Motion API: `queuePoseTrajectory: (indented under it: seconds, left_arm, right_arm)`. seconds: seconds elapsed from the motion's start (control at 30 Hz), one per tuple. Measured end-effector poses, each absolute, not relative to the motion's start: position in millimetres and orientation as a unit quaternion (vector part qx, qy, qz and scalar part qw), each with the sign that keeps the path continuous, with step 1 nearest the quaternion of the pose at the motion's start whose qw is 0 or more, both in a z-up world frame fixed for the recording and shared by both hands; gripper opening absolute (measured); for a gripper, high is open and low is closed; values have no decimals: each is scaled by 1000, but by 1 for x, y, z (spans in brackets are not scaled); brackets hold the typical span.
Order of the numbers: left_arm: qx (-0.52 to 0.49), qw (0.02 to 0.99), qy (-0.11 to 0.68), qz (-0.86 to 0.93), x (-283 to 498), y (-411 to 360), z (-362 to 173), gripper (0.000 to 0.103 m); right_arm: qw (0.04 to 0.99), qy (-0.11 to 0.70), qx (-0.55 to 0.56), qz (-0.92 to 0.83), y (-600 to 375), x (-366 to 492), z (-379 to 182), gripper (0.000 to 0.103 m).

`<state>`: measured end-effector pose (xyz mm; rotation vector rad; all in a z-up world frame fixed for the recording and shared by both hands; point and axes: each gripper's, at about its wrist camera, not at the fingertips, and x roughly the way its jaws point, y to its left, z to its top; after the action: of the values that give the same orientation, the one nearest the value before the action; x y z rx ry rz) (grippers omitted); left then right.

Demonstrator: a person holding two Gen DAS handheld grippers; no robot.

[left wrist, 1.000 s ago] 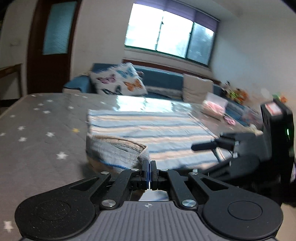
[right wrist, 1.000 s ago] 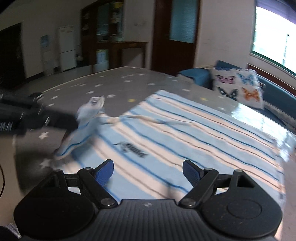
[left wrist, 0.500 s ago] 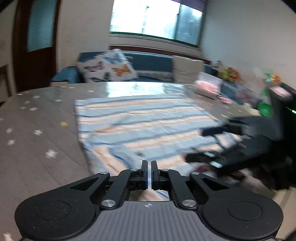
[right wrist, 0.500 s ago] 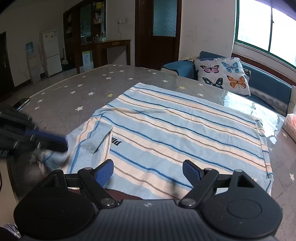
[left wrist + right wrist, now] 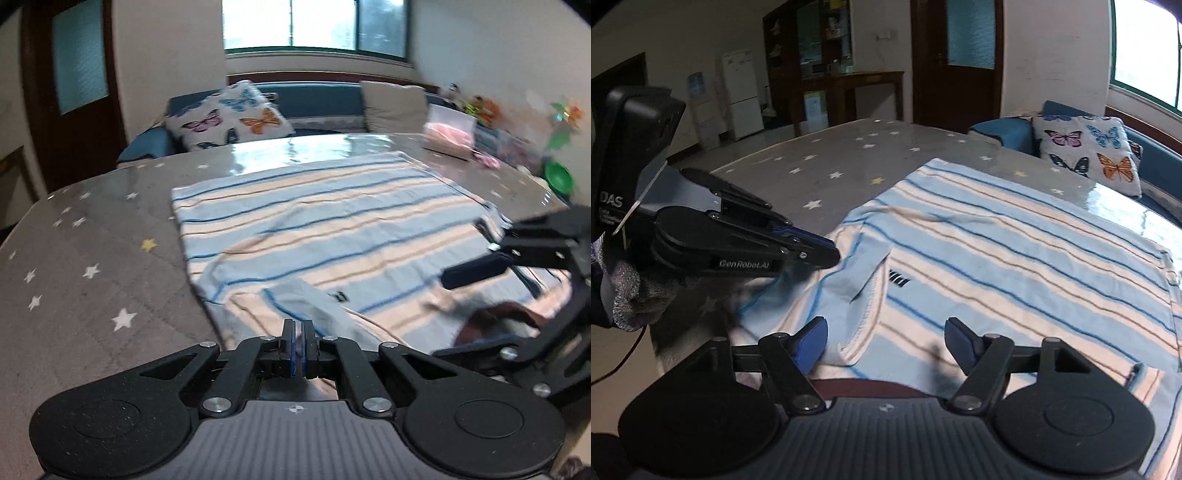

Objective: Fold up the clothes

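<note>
Daylight enters through the large green-framed window [image 5: 314, 27], overexposed. Glare lies on the glossy grey star-patterned tabletop [image 5: 295, 151]. Fisheye bending and dark vignetting at corners. The black right gripper [image 5: 491, 258] appears motion-blurred, possibly smearing nearby detail.

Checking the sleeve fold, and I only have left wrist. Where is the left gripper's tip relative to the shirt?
Observer: Right wrist shows the left gripper shut, its tip at the outer edge of the folded sleeve. I can't tell if cloth is pinched.
Operator: Right gripper is a blur here. Open?
Observer: The right gripper has its jaws apart and closing. The striped shirt lies below the gap, and the pads aren't pressing on it.
Operator: What's holding the left one?
Observer: A grey-gloved hand.
</note>
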<state>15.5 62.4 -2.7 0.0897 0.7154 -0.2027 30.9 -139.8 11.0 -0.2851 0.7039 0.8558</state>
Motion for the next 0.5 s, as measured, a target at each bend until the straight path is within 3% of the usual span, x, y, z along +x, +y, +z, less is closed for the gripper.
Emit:
queuePoseTrajectory:
  seconds: [0.27,0.33,0.5]
  left_arm:
    - [-13,925,361,-120,14,68,-8,3]
    - [-15,925,361,-119,13,67,-7,4]
    - [-31,926,359,-110,12,72,-7,4]
  right_arm:
    - [822,339,-123,440,-135,22,11,54]
    - [817,343,-125,447,-131,20,10,41]
    - [807,356,-119,456,-124,21,3,24]
